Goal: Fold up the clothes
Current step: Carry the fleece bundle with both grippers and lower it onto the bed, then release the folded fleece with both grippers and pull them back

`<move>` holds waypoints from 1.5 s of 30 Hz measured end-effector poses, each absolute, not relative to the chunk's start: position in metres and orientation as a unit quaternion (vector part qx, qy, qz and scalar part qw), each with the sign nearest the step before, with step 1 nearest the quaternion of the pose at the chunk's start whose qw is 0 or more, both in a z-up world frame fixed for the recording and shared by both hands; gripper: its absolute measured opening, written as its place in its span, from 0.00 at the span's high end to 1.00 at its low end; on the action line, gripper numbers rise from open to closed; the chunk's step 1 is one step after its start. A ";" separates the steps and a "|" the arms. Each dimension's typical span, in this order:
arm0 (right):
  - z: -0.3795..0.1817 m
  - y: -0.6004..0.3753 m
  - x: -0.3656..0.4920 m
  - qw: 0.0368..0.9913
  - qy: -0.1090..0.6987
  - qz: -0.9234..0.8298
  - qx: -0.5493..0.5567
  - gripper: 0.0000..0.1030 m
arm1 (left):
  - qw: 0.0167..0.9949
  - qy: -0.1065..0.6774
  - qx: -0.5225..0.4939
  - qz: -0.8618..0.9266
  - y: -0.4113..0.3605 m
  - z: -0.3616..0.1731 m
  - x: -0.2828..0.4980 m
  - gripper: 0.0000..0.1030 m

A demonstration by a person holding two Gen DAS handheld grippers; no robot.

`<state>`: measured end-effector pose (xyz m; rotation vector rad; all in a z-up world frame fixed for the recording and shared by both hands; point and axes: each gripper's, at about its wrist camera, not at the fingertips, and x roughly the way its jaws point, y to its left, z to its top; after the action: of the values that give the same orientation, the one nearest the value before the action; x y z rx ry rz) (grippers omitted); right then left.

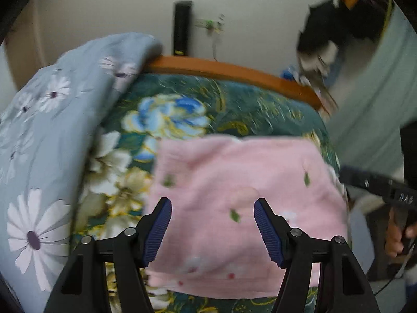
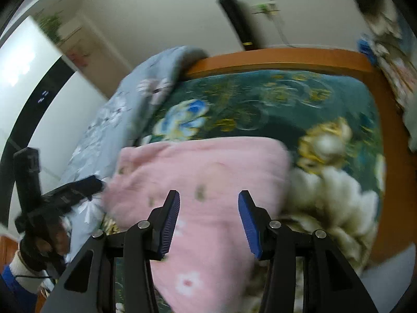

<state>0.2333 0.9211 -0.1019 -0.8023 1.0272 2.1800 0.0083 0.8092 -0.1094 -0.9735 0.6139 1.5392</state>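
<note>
A dark green bedspread (image 1: 234, 104) with large blue and cream flowers covers the bed below me. A grey-blue quilt (image 1: 39, 130) printed with white daisies is heaped along its left side. An orange wooden headboard (image 1: 234, 70) edges the far end. A folded pink garment (image 1: 234, 187) with small flowers lies flat on the bedspread, near me; its near edge is cut off behind my fingers. My left gripper (image 1: 212, 232) hangs above it, jaws well apart, gripping nothing. My right gripper (image 2: 208, 224) hangs likewise, jaws parted and empty. At far right in the left view, my other tool bears pale letters (image 1: 406, 198), perhaps "DAS", too blurred to confirm. A black cylinder (image 1: 182, 26) against the far wall carries an unreadable yellow mark.
</note>
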 end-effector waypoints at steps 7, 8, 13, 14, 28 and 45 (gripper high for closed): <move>-0.156 0.940 0.230 0.330 0.430 0.770 -0.336 0.53 | 0.518 0.283 -0.455 0.667 0.825 -0.158 -0.003 0.32; -0.162 0.942 0.231 0.330 0.441 0.764 -0.335 0.53 | 0.516 0.279 -0.455 0.670 0.826 -0.157 -0.003 0.32; -0.145 0.920 0.243 0.341 0.419 0.783 -0.309 0.53 | 0.537 0.238 -0.435 0.682 0.800 -0.133 0.013 0.32; -0.139 0.910 0.247 0.343 0.414 0.789 -0.297 0.53 | 0.534 0.225 -0.432 0.691 0.788 -0.131 0.017 0.28; -0.180 0.749 0.274 0.407 0.370 0.788 -0.276 0.44 | 0.456 0.160 -0.436 0.759 0.650 -0.189 0.058 0.00; -0.222 0.722 0.244 0.535 0.284 0.741 -0.289 0.08 | 0.430 0.191 -0.396 0.789 0.654 -0.220 0.043 0.00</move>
<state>0.2435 0.7218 -0.2224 -0.6882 0.6765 1.7652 0.0431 0.6544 -0.2204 -0.9879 0.4762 1.9688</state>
